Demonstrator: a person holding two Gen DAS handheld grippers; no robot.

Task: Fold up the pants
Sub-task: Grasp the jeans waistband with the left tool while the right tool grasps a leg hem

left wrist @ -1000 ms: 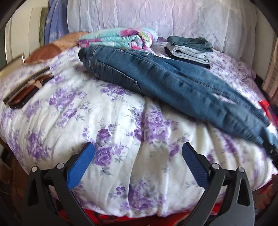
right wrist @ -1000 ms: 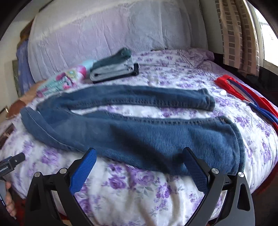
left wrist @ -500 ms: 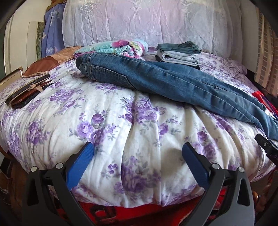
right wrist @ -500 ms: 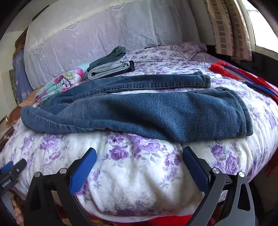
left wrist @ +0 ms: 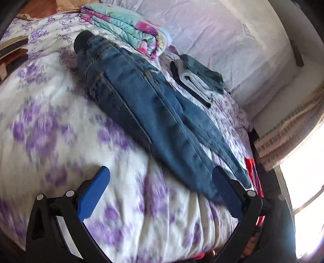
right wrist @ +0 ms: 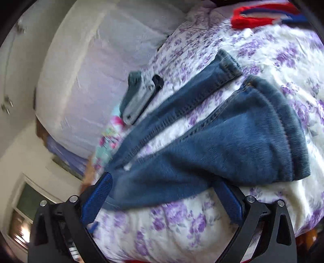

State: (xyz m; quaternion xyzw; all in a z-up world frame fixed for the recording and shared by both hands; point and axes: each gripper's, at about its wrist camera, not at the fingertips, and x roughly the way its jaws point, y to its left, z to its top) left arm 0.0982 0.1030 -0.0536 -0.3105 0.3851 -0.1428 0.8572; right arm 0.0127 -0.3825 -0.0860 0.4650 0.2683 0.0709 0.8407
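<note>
Blue jeans (left wrist: 154, 113) lie stretched out on a bed with a white and purple flowered cover (left wrist: 50, 125). In the right wrist view the jeans (right wrist: 232, 145) show two legs spread apart, the near one wide. My left gripper (left wrist: 160, 194) is open and empty, over the cover beside the jeans' near edge. My right gripper (right wrist: 162, 200) is open and empty, its jaws at the near edge of the jeans. Both views are tilted and blurred.
A folded floral blanket (left wrist: 129, 26) and a small stack of folded clothes (left wrist: 198, 76) lie behind the jeans, before a pale headboard cover (left wrist: 222, 36). A red cloth (right wrist: 261, 14) lies at the bed's far side. A curtained window (left wrist: 293, 129) is at the right.
Both grippers have moved closer to the jeans and rolled, so the views are tilted. The jeans have not moved. Both grippers stay open.
</note>
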